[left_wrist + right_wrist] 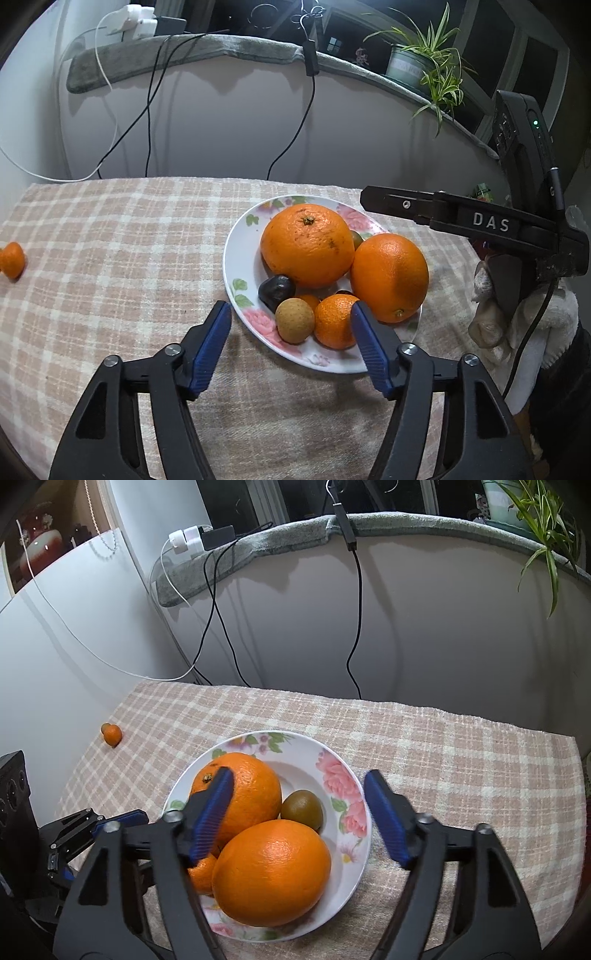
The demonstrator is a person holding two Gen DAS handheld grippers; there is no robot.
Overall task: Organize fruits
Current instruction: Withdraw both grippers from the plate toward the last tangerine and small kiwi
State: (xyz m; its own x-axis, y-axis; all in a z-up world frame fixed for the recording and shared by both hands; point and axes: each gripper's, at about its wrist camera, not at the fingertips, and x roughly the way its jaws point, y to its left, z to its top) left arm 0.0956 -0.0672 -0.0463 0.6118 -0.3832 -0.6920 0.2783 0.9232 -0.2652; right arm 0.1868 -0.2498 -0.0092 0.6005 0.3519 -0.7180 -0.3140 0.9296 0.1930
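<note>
Both claws (L (pixel 291 314), R (pixel 299 781)) agape.

A pink-and-cream checked cloth (pixel 424 746) is spread over the table. Black cables (pixel 149 110) and a white cable (pixel 92 650) are draped down the pale wall from a grey padded ledge (pixel 229 46), where a white charger (pixel 138 22) and a potted spider plant (pixel 424 59) are set.

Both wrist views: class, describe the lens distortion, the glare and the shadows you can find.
Left wrist view: the fisheye bows the grey ledge into an arc and darkens the corners; the cables cast soft shadows on the wall. Right wrist view: a pale glare patch sits on the near orange; the left claw lies dim at the edge.
</note>
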